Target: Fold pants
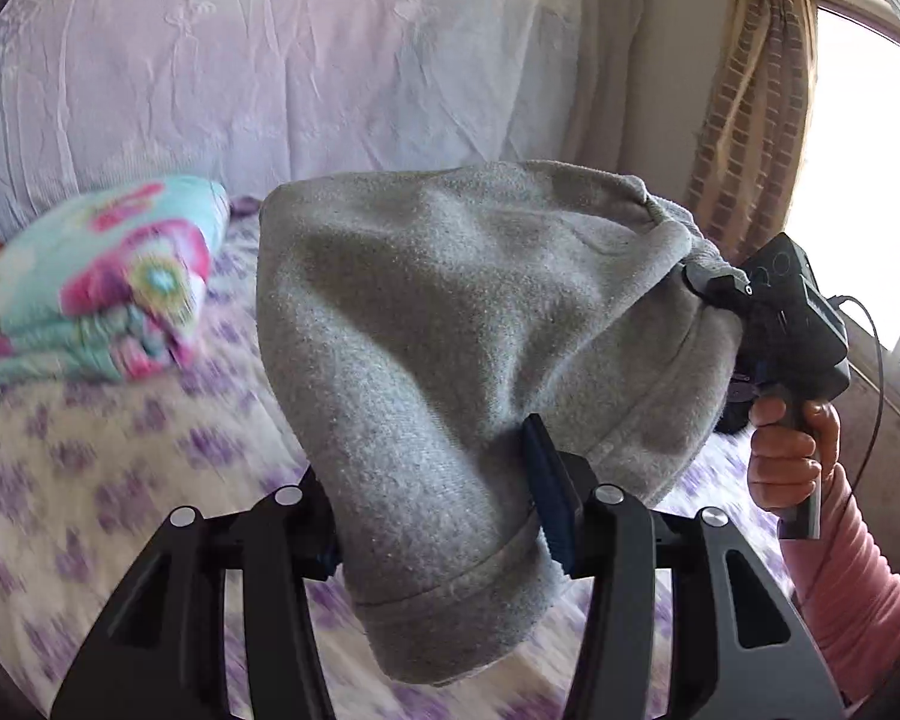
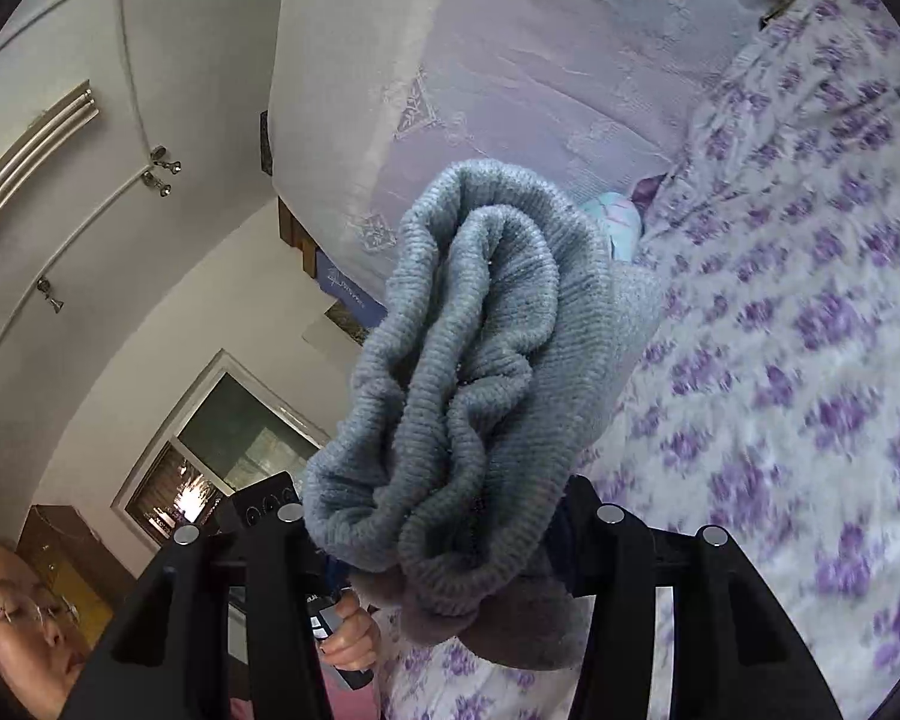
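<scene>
Grey fleece pants (image 1: 450, 330) hang in the air above the bed, held between both grippers. My left gripper (image 1: 444, 516) is shut on the hem end of the pants; the cloth drapes over and hides its left finger. My right gripper (image 1: 699, 285) shows at the right in the left wrist view, shut on the bunched ribbed waistband. In the right wrist view the right gripper (image 2: 444, 534) is shut on that ribbed waistband (image 2: 468, 360), which fills the middle and hides the fingertips.
A bed with a white, purple-flowered sheet (image 1: 120, 480) lies below. A folded turquoise and pink flowered blanket (image 1: 108, 294) sits at the left. A lilac lace cover (image 1: 270, 72) stands behind. A curtain (image 1: 750, 120) and bright window are at the right.
</scene>
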